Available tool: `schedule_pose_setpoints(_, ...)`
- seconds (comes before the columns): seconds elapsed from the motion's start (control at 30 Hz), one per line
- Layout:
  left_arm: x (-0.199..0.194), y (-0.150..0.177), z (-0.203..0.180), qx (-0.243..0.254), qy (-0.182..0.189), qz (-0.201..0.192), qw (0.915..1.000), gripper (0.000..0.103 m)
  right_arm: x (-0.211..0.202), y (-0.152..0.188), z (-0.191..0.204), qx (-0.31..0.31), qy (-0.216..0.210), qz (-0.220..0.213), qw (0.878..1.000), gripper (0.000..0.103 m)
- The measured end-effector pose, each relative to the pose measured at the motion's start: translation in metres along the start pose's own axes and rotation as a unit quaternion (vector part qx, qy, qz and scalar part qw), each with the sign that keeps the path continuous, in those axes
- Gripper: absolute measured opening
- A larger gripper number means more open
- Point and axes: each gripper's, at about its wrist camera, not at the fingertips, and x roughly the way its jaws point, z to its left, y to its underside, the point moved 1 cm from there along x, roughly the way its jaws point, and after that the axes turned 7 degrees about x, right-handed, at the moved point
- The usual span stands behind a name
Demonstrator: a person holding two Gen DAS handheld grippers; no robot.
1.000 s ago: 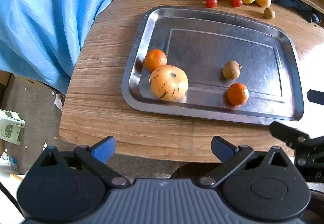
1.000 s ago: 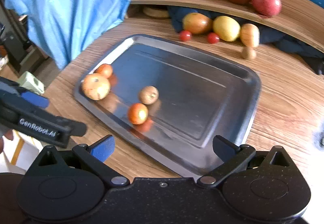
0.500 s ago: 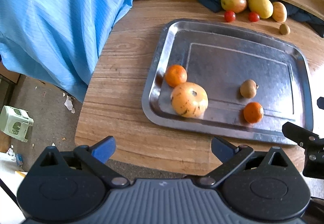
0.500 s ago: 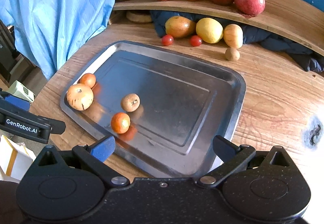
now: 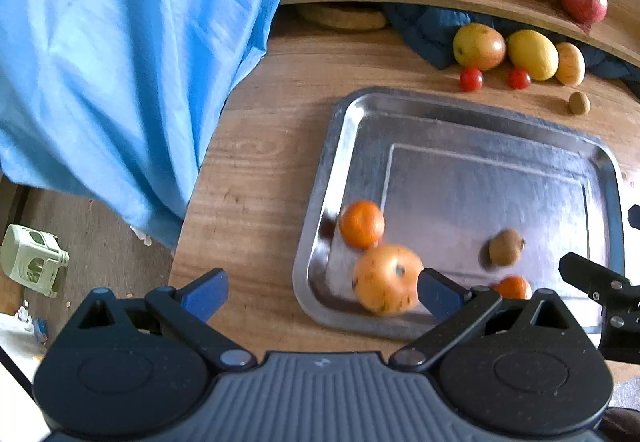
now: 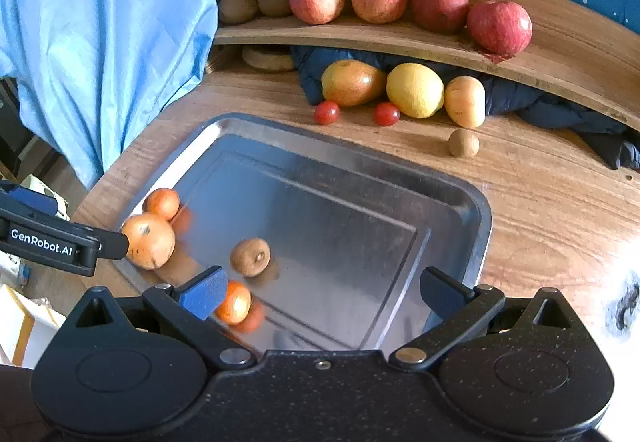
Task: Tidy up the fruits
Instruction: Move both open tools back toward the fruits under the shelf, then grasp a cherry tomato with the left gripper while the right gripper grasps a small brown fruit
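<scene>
Left wrist view: the left gripper has its jaws spread wide and holds nothing. The metal tray sits on the table at center right of the frame. In the tray's lower left corner a large orange fruit touches a small orange. A brown kiwi and a second orange lie to the right. Right wrist view: the right gripper is likewise wide open and empty, above the tray's lower edge.
</scene>
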Motion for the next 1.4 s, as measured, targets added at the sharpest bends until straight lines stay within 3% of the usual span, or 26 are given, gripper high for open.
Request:
schedule_pose_setpoints(0.27,0.014,-0.040,-0.004,0.018,0.007,-0.014,0.9997,0.102,0.011,-0.021,-0.010,0.022,0.009,-0.010,1.000,0.102)
schedule_pose_setpoints(0.47,0.018,-0.067,-0.007,0.017,0.021,-0.042,0.9987,0.102,0.017,-0.034,-0.020,0.047,0.022,-0.024,0.998,0.102)
schedule_pose_setpoints(0.5,0.020,-0.071,-0.008,0.013,0.033,-0.066,0.9972,0.102,0.017,-0.035,-0.022,0.051,0.024,-0.026,0.998,0.102)
schedule_pose_setpoints(0.9,0.039,-0.114,-0.032,0.044,0.062,-0.078,0.9941,0.102,0.028,-0.047,-0.039,0.088,0.056,-0.040,0.994,0.102)
schedule_pose_setpoints(1.4,0.060,-0.140,-0.052,0.068,0.087,-0.067,0.9916,0.102,0.035,-0.058,-0.052,0.117,0.104,-0.067,0.985,0.102)
